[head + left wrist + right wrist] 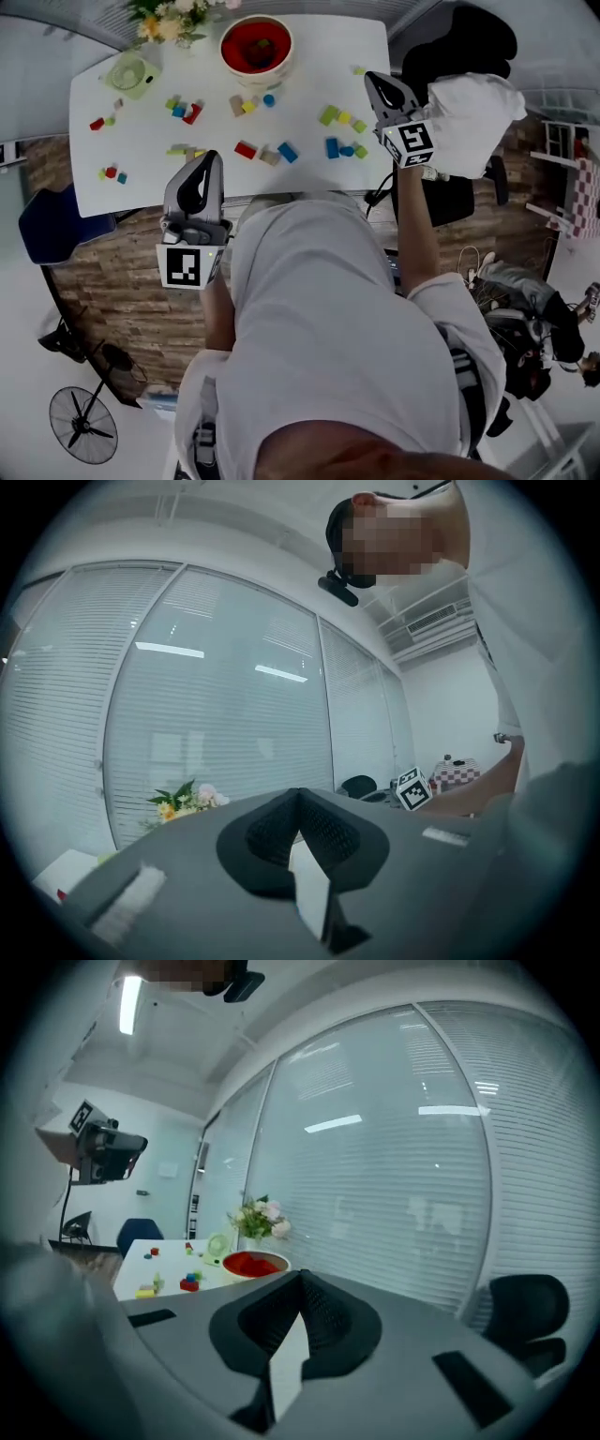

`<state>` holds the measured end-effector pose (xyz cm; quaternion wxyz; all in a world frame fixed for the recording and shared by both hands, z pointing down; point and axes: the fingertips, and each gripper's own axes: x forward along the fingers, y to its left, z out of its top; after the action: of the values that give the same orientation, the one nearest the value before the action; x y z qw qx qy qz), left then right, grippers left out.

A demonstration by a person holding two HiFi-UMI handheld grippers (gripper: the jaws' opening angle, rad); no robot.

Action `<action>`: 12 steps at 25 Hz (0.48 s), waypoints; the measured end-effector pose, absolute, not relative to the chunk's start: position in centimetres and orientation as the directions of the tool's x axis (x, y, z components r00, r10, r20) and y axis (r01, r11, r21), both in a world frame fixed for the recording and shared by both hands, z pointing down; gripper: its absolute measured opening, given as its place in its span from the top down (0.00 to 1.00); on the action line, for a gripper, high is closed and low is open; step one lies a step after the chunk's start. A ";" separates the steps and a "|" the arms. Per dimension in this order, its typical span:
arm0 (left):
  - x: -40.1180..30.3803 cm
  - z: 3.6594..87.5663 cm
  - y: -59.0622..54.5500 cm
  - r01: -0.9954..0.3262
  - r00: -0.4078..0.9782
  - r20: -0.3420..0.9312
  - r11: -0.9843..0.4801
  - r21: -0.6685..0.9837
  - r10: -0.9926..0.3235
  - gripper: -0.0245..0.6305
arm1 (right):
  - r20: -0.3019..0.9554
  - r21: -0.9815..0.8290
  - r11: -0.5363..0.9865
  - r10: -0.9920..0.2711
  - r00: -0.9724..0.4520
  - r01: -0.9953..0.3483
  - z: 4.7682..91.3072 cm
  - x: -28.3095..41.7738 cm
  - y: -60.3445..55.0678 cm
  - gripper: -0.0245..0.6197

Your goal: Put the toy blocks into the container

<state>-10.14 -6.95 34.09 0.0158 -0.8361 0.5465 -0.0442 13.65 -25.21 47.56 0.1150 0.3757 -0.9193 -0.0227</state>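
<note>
Container: we take the red bowl (228, 58) at the far edge of the white table (309, 56) for the container. A darker patch shows inside it, but we cannot tell whether that is a block.

Toy blocks: nearly all the toy blocks (246, 150) lie loose on the tabletop, spread from the left end to the right. Among them we see a red one at the far left (97, 123), a blue one near the middle (288, 152), and a green, yellow and blue group toward the right (343, 119).

Left gripper: the left gripper (210, 159) is at the near table edge, pointing level toward the table. In its own view the jaws are pressed together with nothing between them.

Right gripper: the right gripper (373, 81) is over the right end of the table, near the right-hand group. Its jaws also meet, and we see no block in them.

Done: we judge that little or nothing is done, since no block is clearly in the bowl.

Left: by our reading almost the whole job remains. Every block in view has yet to be picked up and dropped into the bowl, and neither claw carries one now.
</note>
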 end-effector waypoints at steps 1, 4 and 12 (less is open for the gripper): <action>-9.6 34.2 -7.3 -0.905 0.416 0.063 -0.420 -0.070 -0.907 0.96 | 0.219 0.130 0.695 -0.715 -0.663 -0.707 48.6 15.2 -25.0 0.96; -8.3 34.3 -8.2 -0.892 0.446 0.071 -0.450 -0.049 -0.892 0.96 | 0.293 0.143 0.651 -0.747 -0.596 -0.746 51.5 18.5 -24.8 0.96; -9.4 34.3 -7.7 -0.915 0.395 0.090 -0.401 -0.050 -0.914 0.96 | 0.592 0.208 0.749 -0.608 -0.529 -0.629 61.4 19.1 -29.2 0.70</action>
<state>-9.39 -7.68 34.31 -0.0038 -0.8353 0.5474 -0.0516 19.06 -29.17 61.45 0.3322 0.3537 -0.8742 0.0155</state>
